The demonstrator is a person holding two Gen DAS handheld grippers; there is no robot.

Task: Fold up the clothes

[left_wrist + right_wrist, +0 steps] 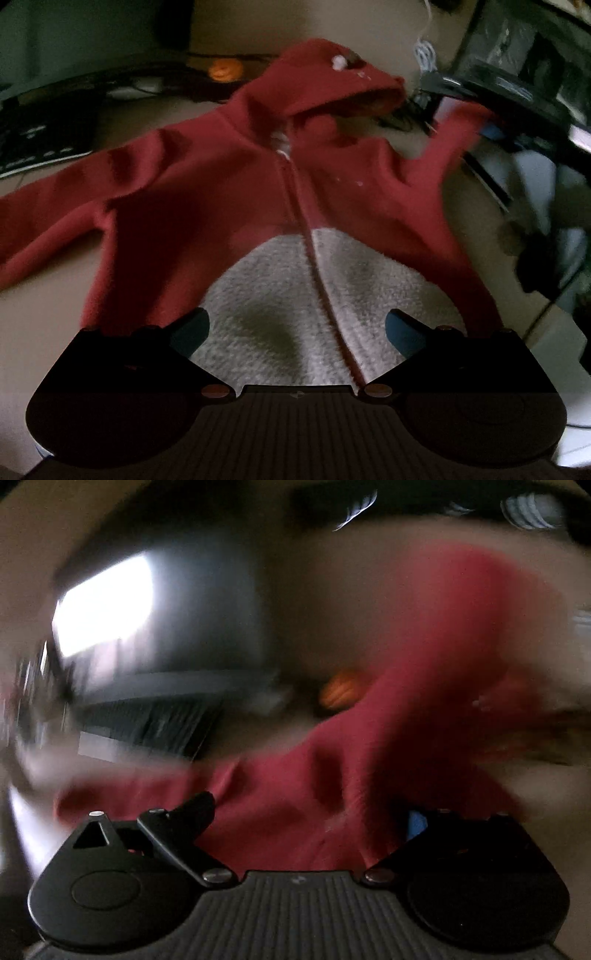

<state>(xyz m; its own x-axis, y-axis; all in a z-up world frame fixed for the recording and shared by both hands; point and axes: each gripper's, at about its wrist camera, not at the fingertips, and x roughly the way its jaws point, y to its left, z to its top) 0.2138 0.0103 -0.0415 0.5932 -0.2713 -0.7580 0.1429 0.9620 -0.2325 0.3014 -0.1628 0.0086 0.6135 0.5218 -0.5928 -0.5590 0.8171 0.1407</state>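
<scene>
Between the wide-spread fingers of the left gripper (297, 328), which held nothing, lay the white belly panel of the red hooded garment (229, 177), its hood at twelve o'clock. Its sleeves reached nine and two o'clock across the tan table (44, 314). The right gripper (308, 812) was parted over blurred red cloth.

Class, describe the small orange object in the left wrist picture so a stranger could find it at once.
Start at the red hooded garment spread on the beige table, and follow it up to its hood. Just left of the hood, beside a dark keyboard, sits the small orange object. It is the only orange, rounded thing there.
</scene>
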